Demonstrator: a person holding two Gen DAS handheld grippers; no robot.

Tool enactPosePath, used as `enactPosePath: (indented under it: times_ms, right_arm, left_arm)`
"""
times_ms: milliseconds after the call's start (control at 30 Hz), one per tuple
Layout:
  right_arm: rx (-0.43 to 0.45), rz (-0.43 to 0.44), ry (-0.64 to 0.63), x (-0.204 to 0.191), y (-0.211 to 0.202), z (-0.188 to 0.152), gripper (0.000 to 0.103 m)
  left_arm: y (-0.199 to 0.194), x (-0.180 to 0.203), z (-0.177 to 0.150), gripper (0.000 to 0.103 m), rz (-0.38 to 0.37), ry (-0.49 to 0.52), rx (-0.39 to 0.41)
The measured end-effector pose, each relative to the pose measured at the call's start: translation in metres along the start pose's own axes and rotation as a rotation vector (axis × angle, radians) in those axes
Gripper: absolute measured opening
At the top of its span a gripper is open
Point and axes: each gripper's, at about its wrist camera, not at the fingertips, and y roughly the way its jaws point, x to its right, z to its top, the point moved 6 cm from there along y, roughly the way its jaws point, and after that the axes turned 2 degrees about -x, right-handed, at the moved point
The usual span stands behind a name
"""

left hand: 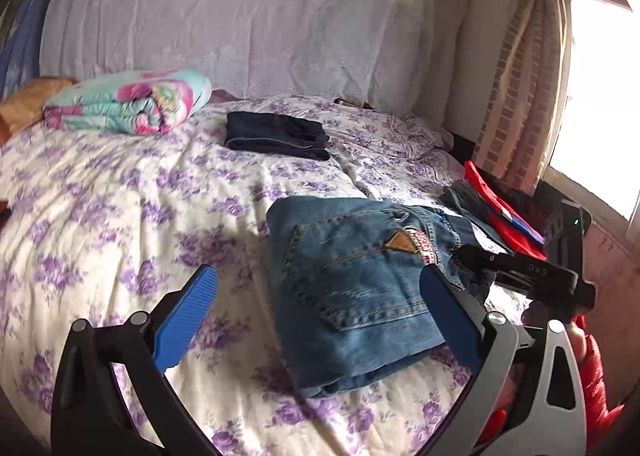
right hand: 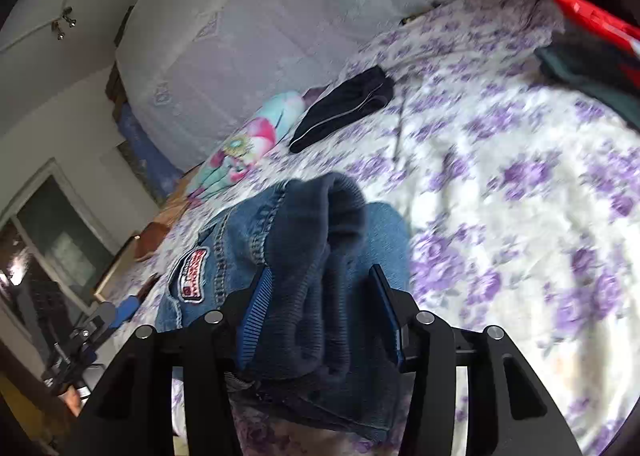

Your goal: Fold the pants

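On the bed [left hand: 100, 215], w/ its purple-flower sheet, the folded jeans [left hand: 352, 276] are laid flat, back pocket and tan patch up. L gripper [left hand: 316, 316] is held spread wide just above them: one blue pad over bare sheet, the other over the jeans' right side, nothing grasped. R gripper [right hand: 320, 320] is seen at the waistband end; a dark ribbed lining and denim bundle is bunched between its blue pads [right hand: 256, 316], and the cloth is gripped by the jaws on both sides. Jeans [right hand: 240, 256] w/ a red-white badge are seen beside that grip. Farther back a folded dark garment [left hand: 276, 133] is laid on the sheet, well apart from the jeans. A folded floral blanket [left hand: 128, 101] is set near the covered headboard [left hand: 240, 35]. Red and dark clothes [left hand: 500, 211] are piled at the bed's right edge, by the window [left hand: 596, 95]. No containers are made out.
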Motion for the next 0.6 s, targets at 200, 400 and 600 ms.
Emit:
enactPosePath:
  times_ms: [200,400,600]
  right_arm:
    - [0.078,0.006,-0.324,-0.082,-0.011,0.040,0.052]
    - [-0.167,-0.202,-0.567,-0.077,0.102,-0.007,0.055]
    - [-0.093,-0.155,-0.516,-0.087,0.057,0.005,0.057]
  left_arm:
    - [0.049,0.040,-0.015,0.098,0.114,0.191,-0.126]
    - [0.069,0.027,-0.043,0.099,0.082,0.091,-0.168]
    - [0.050,0.023,-0.026,0.099,0.027,0.077,-0.169]
